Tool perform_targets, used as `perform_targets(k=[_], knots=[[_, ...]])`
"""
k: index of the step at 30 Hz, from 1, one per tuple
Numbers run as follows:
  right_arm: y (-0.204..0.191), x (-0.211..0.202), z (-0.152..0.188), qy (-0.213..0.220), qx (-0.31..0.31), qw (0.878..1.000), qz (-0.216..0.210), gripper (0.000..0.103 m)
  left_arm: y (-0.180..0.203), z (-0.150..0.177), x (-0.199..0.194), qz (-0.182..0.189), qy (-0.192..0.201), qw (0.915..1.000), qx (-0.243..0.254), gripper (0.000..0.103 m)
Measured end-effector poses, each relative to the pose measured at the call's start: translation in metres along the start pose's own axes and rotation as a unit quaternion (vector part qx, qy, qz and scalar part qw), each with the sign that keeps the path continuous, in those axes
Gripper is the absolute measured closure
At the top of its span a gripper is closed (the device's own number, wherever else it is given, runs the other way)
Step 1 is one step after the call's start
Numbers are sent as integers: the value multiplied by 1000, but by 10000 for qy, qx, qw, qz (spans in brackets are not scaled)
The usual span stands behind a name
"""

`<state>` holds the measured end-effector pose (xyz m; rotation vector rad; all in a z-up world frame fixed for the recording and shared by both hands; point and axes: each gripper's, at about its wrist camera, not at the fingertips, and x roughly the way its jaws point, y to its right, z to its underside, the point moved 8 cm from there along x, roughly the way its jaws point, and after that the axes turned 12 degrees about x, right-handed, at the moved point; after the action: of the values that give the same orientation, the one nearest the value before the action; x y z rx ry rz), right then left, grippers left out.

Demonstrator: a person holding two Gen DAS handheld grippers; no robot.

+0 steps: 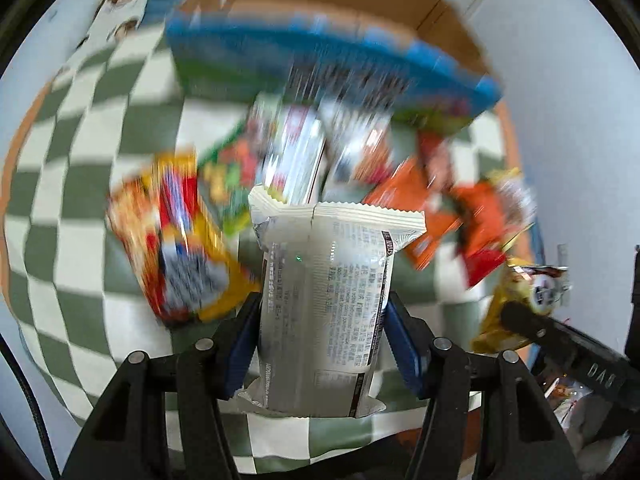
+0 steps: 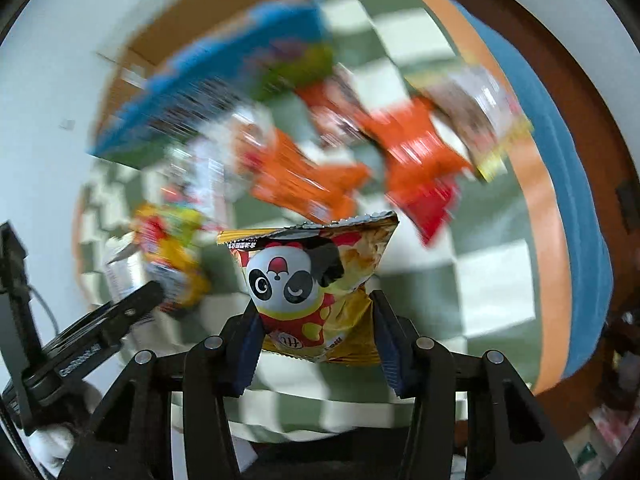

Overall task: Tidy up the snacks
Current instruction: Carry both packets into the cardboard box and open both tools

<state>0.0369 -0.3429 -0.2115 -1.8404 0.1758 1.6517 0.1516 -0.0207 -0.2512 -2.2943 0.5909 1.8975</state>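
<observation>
Crinkly white foil pack (image 1: 326, 308) clamped in L claw (image 1: 322, 336), glossy panda bag (image 2: 316, 292) in R claw (image 2: 316, 332)

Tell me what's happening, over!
Left gripper shut on white packet. Right gripper shut on panda snack bag. Both held above the checkered cloth. Nothing in the way.

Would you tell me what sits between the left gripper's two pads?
A white snack packet, printed back showing, is clamped between the left gripper's blue pads; the left wrist view shows it.

Checkered cloth (image 1: 80, 208) (green-white), pale wall (image 1: 572, 120)
</observation>
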Motion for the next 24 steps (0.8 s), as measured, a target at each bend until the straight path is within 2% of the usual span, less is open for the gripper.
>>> perform_targets(k=[2,6,10,16,20,24], knots=[[-43,-11,-3,122,-131,9997,-191,50,0,-25,-19,16,142,9999,43,46],[-148,15,-23,347,-428,9977,-408,50,-19,-94,-47,26,424,9991,37,45],[-210,39,-83,459,-705,9958,-371,50,-36,-170,-48,-195,551,9982,-94,45],[-260,83,-177,237,-976,9948,-188,50,-71,-260,-1,-193,189,9989,-374,45],[-279,134,-233,27,-1050,9945,-31,50,-92,-294,50,-127,-208,9983,-521,45],[-287,174,-267,-181,-1114,9935,143,50,-105,-317,85,-155,-460,9974,-541,45]])
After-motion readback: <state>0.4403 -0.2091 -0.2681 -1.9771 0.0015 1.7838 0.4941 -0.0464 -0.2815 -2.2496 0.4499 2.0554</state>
